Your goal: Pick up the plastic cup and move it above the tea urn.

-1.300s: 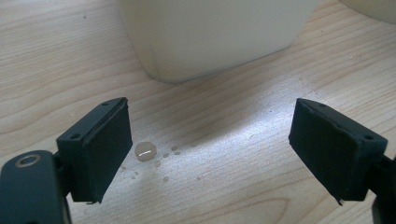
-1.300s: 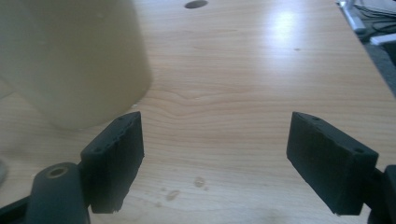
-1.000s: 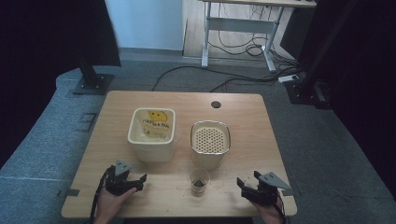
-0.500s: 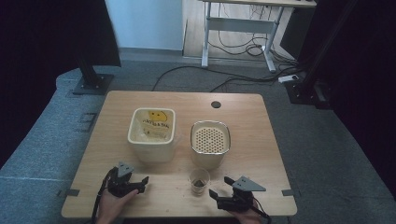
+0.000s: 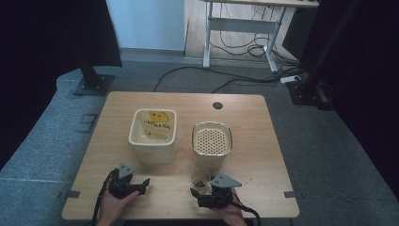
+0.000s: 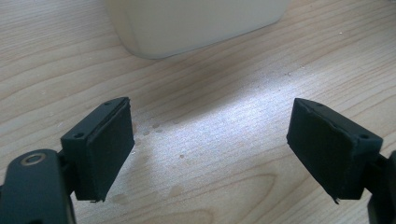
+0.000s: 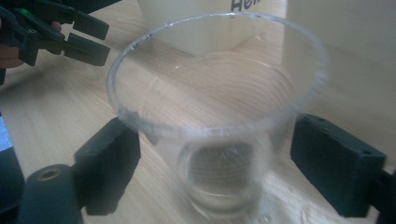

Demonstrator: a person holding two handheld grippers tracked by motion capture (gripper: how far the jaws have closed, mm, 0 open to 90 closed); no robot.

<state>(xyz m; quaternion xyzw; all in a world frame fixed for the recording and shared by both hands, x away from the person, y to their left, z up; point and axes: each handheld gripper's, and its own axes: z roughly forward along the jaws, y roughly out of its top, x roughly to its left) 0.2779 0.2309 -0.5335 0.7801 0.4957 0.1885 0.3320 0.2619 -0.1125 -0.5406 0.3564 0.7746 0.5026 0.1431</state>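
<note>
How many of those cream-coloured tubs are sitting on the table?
2. The open tub with a yellow bag inside stands left of centre; the tub with the perforated lid stands just to its right, behind the clear cup.

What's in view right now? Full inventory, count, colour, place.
clear plastic cup: 1, transparent, front centre of table, between the right gripper's jaws
open bin: 1, cream, yellow-printed bag inside, centre-left
perforated-lid bin: 1, cream, right of the open bin
table: 1, light wood
desk frame: 1, grey, floor behind
cables: several, black, on carpet
left gripper: 1, black, front left, open, nothing between jaws
right gripper: 1, black, front right, jaws closing around cup
hands: 2, bottom edge
</note>
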